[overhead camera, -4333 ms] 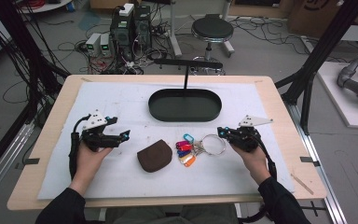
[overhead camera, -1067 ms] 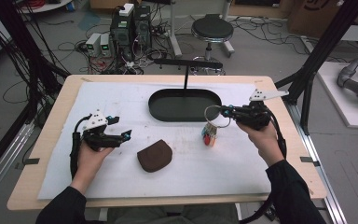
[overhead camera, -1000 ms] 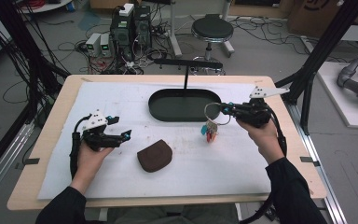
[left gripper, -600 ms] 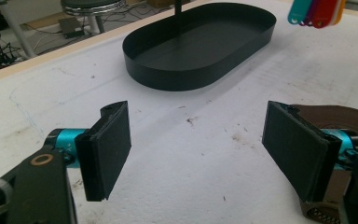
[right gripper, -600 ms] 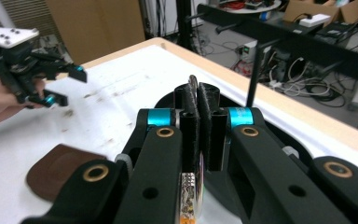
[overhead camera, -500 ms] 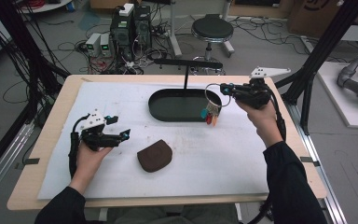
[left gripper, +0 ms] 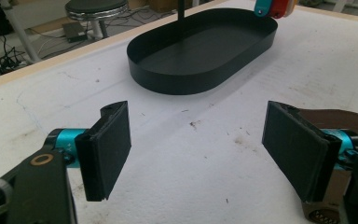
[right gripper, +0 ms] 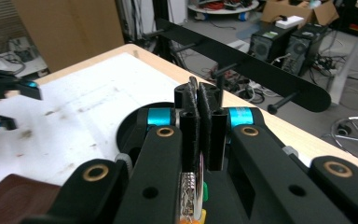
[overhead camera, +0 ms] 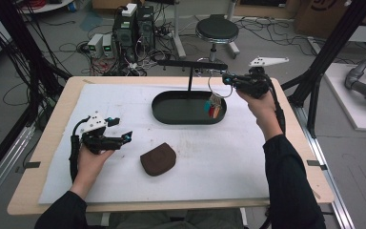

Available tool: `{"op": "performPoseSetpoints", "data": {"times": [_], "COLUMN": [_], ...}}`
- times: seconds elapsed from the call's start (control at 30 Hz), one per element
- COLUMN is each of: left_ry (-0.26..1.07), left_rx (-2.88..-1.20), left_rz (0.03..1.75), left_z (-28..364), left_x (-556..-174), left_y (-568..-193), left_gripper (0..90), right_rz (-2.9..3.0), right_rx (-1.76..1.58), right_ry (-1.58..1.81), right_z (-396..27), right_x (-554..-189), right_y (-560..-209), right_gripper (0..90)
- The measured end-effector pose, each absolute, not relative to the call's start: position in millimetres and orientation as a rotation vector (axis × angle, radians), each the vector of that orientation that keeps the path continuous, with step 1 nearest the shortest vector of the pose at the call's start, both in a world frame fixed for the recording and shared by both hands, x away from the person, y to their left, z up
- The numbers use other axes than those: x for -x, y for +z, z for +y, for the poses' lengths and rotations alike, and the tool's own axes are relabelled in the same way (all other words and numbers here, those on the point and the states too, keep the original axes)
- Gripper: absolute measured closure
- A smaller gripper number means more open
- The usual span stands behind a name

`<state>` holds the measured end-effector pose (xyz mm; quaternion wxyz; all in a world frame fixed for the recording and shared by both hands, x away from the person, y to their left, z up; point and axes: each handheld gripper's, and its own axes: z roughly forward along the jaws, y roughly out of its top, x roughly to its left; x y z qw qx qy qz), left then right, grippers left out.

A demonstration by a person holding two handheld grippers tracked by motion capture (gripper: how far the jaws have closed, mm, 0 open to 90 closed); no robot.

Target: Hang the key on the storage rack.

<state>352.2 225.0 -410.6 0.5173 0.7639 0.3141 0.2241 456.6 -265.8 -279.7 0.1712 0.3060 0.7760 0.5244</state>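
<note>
Your right gripper [overhead camera: 228, 79] is clamped on the thin metal key ring [overhead camera: 218, 86]; in the right gripper view its jaws stand pressed together with the ring's wire edge [right gripper: 194, 88] pinched between the pads. Under the ring hangs a small bunch of plastic key tags [overhead camera: 213, 109] in teal, red and orange, with some metal among them; I cannot count them. The bunch hangs in the air above the right end of the black oval metal tray [overhead camera: 171, 113], just below the black horizontal hook bar [overhead camera: 193, 64] on its upright post.

Your left gripper [overhead camera: 124, 138] sits low over the mat near the left side, jaws well apart with nothing between the pads [left gripper: 112, 144].

Count: one key bunch, one tray, one hook bar, one dark brown leather pouch [overhead camera: 158, 159], two grippers.

The pouch lies flat on the mat, well apart from the tray, just beside your left gripper.

Surface: a white mat [overhead camera: 228, 157], smudged with brown marks, on a pale wooden table [overhead camera: 300, 138]. Beyond it: a grey floor, computer towers [overhead camera: 136, 21], tangled cables and a round black stool [overhead camera: 214, 31].
</note>
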Motion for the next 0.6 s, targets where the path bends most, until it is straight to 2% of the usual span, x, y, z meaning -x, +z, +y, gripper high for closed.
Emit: {"op": "performPoseSetpoints", "data": {"times": [0.6], "left_ry": [0.53], "left_rx": [-1.843], "left_rz": [0.753], "left_z": [227], "left_x": [-352], "left_y": [-412], "left_gripper": [23.7], "right_rz": [2.158], "right_rx": [-1.001], "right_ry": [1.372], "right_z": [-266], "right_x": [-495], "right_y": [-295], "right_gripper": [88.4]}}
